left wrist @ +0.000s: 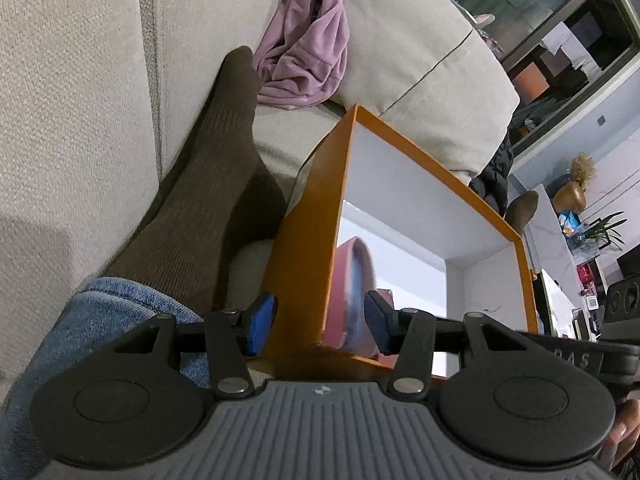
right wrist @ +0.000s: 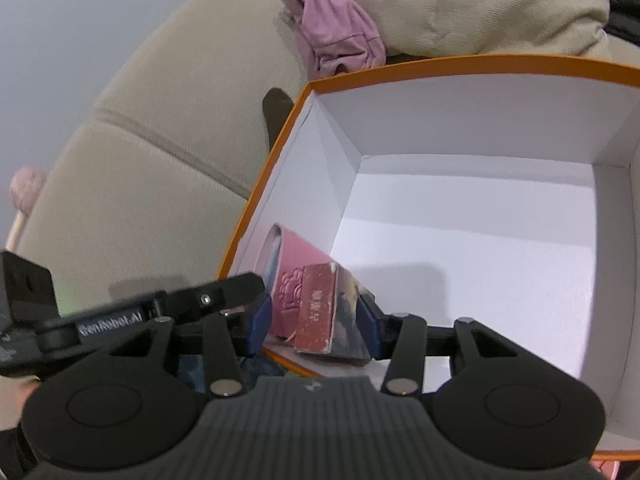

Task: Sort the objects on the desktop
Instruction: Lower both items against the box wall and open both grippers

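Note:
An orange box (left wrist: 308, 240) with a white inside rests on the sofa; it also shows in the right wrist view (right wrist: 276, 148). A pink round container (left wrist: 352, 292) lies in the box's near left corner; in the right wrist view (right wrist: 296, 264) a dark red book-like box (right wrist: 316, 312) lies beside it. My left gripper (left wrist: 320, 324) is open, its fingers straddling the box's near wall by the pink container. My right gripper (right wrist: 314, 322) has its pads around the red box and pink container, inside the orange box's near corner.
A person's leg in a brown sock (left wrist: 208, 200) and blue jeans (left wrist: 100, 320) lies left of the box. A pink garment (left wrist: 308, 48) and beige cushion (left wrist: 420, 60) lie behind the box. The left gripper's body (right wrist: 120, 316) reaches in at the right view's left.

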Motion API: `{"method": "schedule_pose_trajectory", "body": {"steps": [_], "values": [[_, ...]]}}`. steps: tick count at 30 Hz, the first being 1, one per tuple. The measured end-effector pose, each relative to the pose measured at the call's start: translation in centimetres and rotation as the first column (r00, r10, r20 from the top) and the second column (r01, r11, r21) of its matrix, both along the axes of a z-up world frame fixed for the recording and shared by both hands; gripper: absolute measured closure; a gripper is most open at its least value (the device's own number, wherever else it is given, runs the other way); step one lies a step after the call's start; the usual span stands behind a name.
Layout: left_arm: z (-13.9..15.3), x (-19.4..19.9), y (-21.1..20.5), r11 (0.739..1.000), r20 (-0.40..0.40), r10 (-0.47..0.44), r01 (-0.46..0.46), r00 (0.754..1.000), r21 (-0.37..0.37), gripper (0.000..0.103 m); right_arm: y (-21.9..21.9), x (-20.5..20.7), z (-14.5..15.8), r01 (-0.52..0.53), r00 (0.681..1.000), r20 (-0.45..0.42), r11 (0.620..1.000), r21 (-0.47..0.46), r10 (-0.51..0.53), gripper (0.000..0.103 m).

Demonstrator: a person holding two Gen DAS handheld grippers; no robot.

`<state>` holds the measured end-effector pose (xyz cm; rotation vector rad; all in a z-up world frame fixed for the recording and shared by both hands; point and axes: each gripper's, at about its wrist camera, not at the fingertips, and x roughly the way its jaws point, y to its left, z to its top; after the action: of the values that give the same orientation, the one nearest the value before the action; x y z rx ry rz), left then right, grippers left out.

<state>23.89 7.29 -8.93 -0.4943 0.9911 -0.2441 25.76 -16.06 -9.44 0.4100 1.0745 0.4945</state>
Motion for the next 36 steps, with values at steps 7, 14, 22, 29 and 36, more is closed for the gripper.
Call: {"method": "schedule_pose_trajectory", "body": {"steps": [7, 14, 22, 29, 36], "values": [[0.0, -0.1, 0.3, 0.999, 0.002, -0.001, 0.001, 1.000, -0.034, 0.061, 1.0, 1.1, -2.3, -0.022, 0.995, -0.099, 0.999, 0.031, 0.025, 0.055], [0.0, -0.3, 0.5, 0.999, 0.005, 0.002, -0.001, 1.000, -0.052, 0.061, -1.0, 2.0, -1.9, 0.067, 0.989, -0.136, 0.989, 0.130, -0.049, 0.055], [0.1, -0.6, 0.4, 0.998, 0.003, 0.003, -0.003, 1.000, -0.056, 0.061, 1.2, 4.7, -2.9, 0.072, 0.980, -0.164, 0.969, -0.238, -0.113, 0.079], [0.2, -0.9, 0.5, 0.998, 0.005, -0.001, 0.001, 1.000, -0.059, 0.061, 5.4, 5.9, -4.9, -0.056, 0.964, -0.264, 0.959, -0.277, -0.020, 0.087], [0.3, -1.3, 0.2, 0.995, -0.004, -0.053, 0.053, 0.999, -0.082, 0.061, 7.2, 6.0, -4.9, -0.100, 0.956, -0.291, 0.969, -0.227, 0.031, 0.101]]}}
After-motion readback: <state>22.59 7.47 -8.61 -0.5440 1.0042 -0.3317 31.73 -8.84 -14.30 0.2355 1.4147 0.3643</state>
